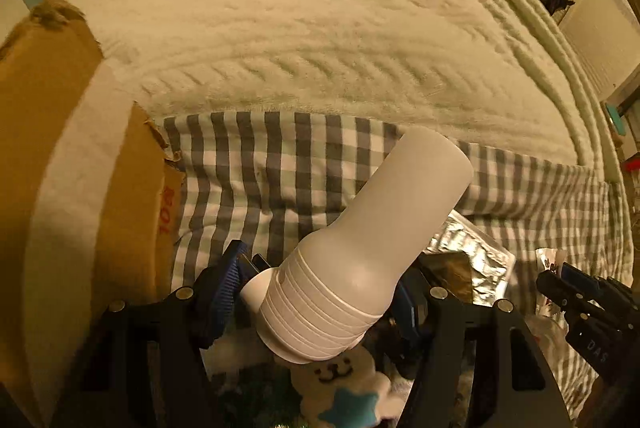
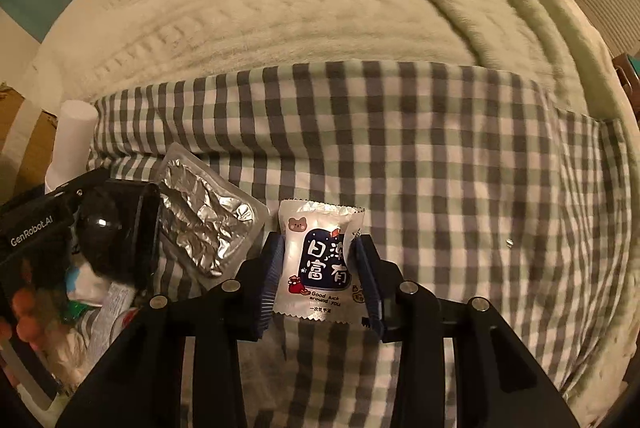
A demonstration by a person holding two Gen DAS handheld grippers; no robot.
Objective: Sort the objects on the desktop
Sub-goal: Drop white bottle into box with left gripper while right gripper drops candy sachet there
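A white plastic bottle [image 1: 380, 220] with a ribbed neck is tilted up and to the right above the checked cloth [image 1: 260, 168]. My left gripper [image 1: 320, 296] is shut on its ribbed lower end. The same bottle [image 2: 74, 136] shows at the left edge of the right wrist view, above the left gripper's black body [image 2: 36, 232]. My right gripper [image 2: 318, 260] is shut on a small white sachet [image 2: 316, 224] with a dark blue label and a bear picture, held just above the checked cloth [image 2: 440, 168]. In the left wrist view the right gripper's black body [image 1: 580, 304] sits at the right.
A cardboard box [image 1: 60, 148] with pale tape stands at the left. A crumpled silver foil packet [image 2: 208, 224] lies on the cloth between the grippers. A white bear-shaped item with a blue star [image 1: 344, 388] and other small packets lie below the left gripper. A fluffy cream blanket [image 2: 320, 8] lies beyond.
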